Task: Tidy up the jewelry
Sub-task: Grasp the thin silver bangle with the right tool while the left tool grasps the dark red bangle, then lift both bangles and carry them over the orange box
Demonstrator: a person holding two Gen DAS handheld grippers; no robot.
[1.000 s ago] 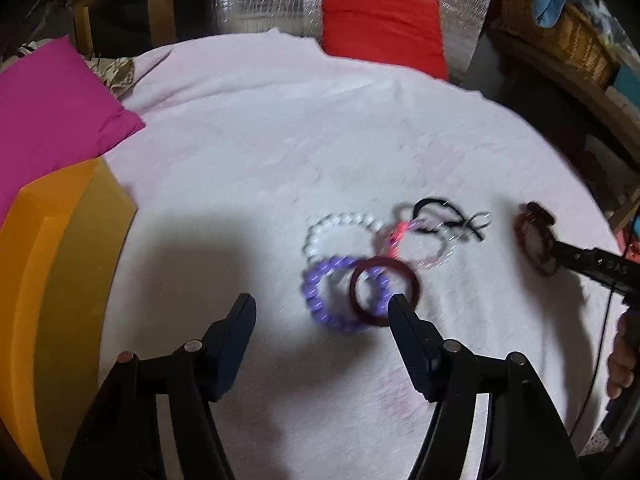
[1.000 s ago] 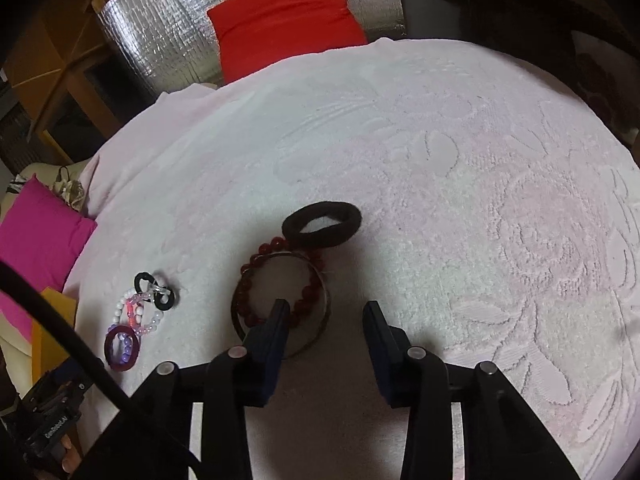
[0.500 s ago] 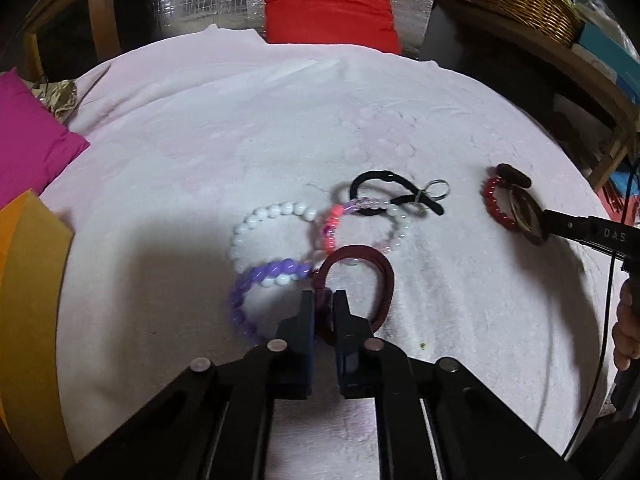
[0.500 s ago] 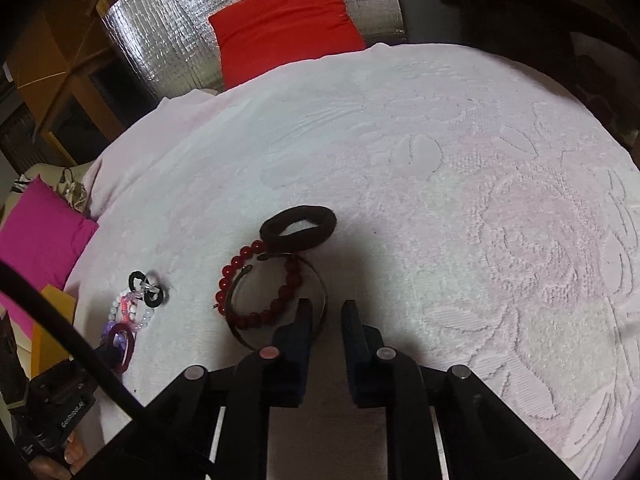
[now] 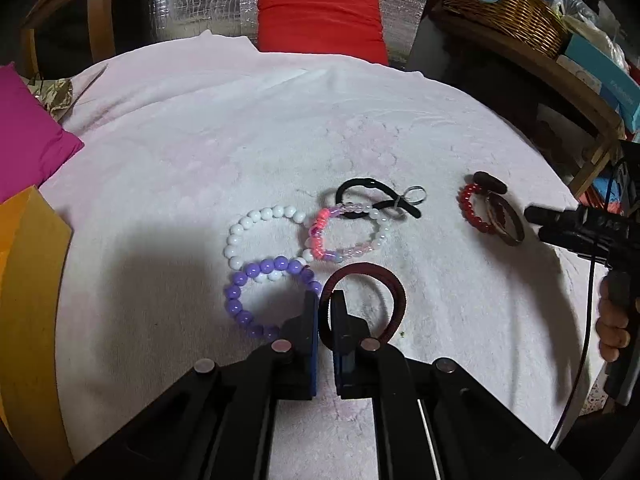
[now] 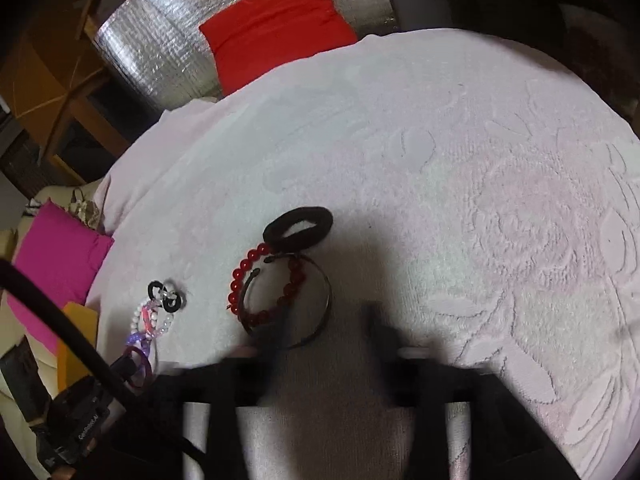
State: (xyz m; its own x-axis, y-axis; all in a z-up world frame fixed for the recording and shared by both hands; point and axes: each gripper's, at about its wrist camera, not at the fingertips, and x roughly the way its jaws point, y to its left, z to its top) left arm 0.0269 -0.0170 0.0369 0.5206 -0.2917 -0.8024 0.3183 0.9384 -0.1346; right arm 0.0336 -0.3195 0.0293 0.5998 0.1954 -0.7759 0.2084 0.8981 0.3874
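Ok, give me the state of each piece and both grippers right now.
left gripper: shut on the dark red bangle
right gripper: open, blurred, beside the metal bangle
purple bead bracelet: flat, overlapping the white bead bracelet
pink bead bracelet: flat, over the black hair tie
red bead bracelet: flat, inside the metal bangle
black scrunchie: flat

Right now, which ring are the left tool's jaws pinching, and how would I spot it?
Start at the pale towel on the table and find the cluster of bracelets in its middle. At the cluster's near edge lies the maroon band, beside the purple bead bracelet. It is the only smooth, beadless dark red loop, gripped by the left gripper.
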